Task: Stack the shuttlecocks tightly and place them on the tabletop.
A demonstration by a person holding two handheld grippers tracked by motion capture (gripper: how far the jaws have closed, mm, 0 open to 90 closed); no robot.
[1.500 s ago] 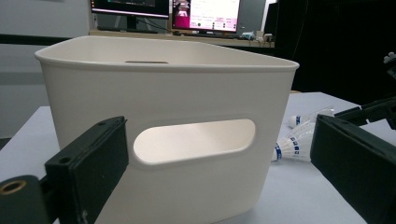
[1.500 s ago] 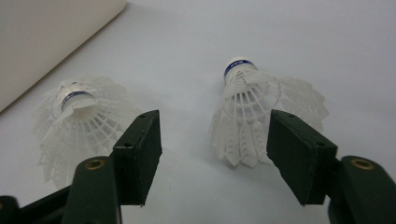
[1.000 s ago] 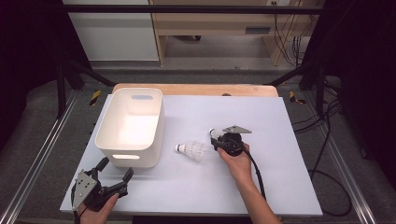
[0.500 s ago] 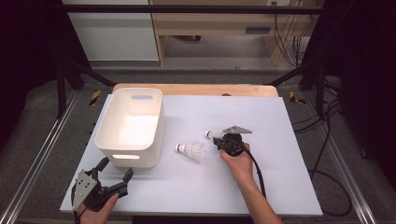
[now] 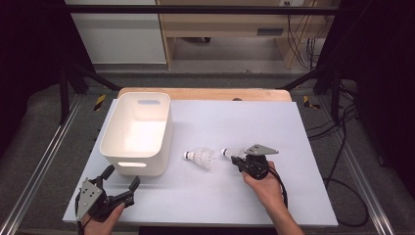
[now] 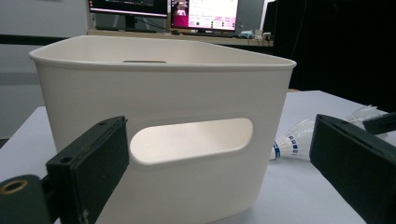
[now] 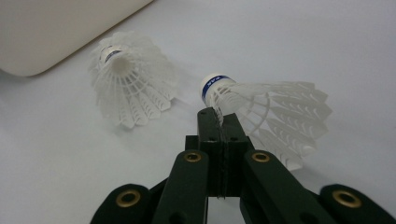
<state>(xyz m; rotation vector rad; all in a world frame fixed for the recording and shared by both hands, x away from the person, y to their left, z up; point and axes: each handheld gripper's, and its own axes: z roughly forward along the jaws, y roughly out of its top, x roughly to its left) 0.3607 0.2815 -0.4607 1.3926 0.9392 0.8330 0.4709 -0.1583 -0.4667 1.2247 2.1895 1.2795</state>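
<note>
Your right gripper (image 7: pixel 218 116) has just been closing and is now pinching a shuttlecock (image 7: pixel 261 109) by its skirt, carrying it away from the second shuttlecock (image 5: pixel 200 157) lying beside the white bin (image 5: pixel 139 132). Your left gripper (image 5: pixel 120 183) is resting open.

A lab test bench: black metal frame (image 5: pixel 68 85) around the white table (image 5: pixel 235 122), loose cables (image 5: pixel 342 127) beside it, lit monitors (image 6: pixel 205 14) beyond it.
</note>
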